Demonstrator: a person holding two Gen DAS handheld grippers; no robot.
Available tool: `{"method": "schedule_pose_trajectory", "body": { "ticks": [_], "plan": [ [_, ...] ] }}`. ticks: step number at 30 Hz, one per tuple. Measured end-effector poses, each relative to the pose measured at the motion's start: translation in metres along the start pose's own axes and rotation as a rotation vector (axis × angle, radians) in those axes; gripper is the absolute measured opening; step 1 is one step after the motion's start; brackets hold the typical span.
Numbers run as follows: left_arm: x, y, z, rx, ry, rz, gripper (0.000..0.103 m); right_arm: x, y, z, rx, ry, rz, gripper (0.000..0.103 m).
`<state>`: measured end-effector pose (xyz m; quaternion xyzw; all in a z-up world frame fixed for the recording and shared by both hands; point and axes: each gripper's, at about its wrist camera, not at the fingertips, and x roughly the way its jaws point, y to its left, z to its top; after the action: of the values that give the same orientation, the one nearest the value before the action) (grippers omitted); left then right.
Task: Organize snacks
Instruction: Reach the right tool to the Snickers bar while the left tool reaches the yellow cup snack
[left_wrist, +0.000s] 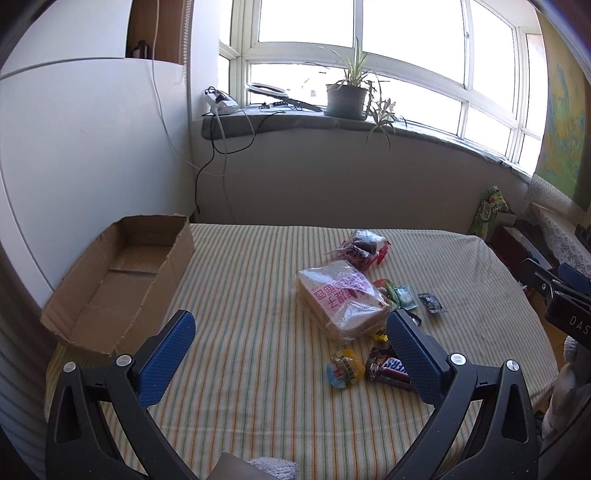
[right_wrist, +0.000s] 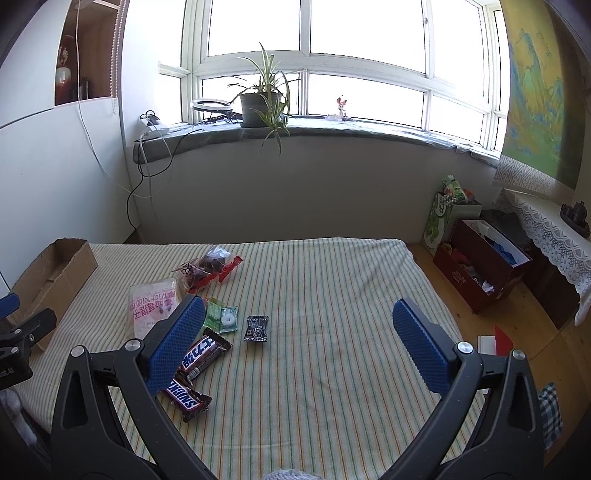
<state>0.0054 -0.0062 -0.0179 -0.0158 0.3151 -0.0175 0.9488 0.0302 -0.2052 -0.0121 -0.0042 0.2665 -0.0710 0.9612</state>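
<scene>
**Both grippers spread wide over the snack pile, box empty**

Left wrist view: the left gripper (left_wrist: 291, 330) is released, its blue pads (left_wrist: 168, 354) far apart and holding nothing, above a striped cloth (left_wrist: 240, 280) that covers the table. An open cardboard box (left_wrist: 114, 284) sits at the cloth's far left edge with nothing inside. The snacks lie right of centre, well apart from the box: a bagged bread loaf (left_wrist: 343, 299) with pink print, a dark bag (left_wrist: 364, 245) just behind it, a green candy (left_wrist: 404, 295) and a black candy (left_wrist: 432, 303) to its right, and a round jelly cup (left_wrist: 345, 368) beside a Snickers bar (left_wrist: 391, 367) nearer the camera. The Snickers bar is partly hidden by the right-hand pad. The right gripper (left_wrist: 561, 295) shows at the right edge.

Right wrist view: the right gripper (right_wrist: 299, 332) is likewise released and empty. Its left pad (right_wrist: 177, 347) overlaps the bread (right_wrist: 151, 306) and two Snickers bars (right_wrist: 201, 356). The green candy (right_wrist: 221, 315) and black candy (right_wrist: 256, 328) lie just past them, the dark bag (right_wrist: 210, 267) farther back. The box (right_wrist: 55, 273) is at the far left, with the left gripper (right_wrist: 18, 332) in front of it.
</scene>
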Motion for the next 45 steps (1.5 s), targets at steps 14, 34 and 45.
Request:
{"method": "schedule_pose_trajectory", "body": {
  "ticks": [14, 34, 45],
  "plan": [
    [0.046, -0.004, -0.032, 0.052, 0.224, -0.101, 0.103, 0.033, 0.022, -0.038, -0.164, 0.151, 0.184, 0.099],
    [0.12, -0.025, -0.055, 0.189, 0.488, -0.18, 0.101, 0.098, 0.065, -0.081, -0.319, 0.475, 0.523, 0.058],
    [0.11, -0.026, -0.065, 0.34, 0.458, -0.243, 0.101, 0.103, 0.075, -0.082, -0.395, 0.526, 0.593, 0.043]
  ]
}}
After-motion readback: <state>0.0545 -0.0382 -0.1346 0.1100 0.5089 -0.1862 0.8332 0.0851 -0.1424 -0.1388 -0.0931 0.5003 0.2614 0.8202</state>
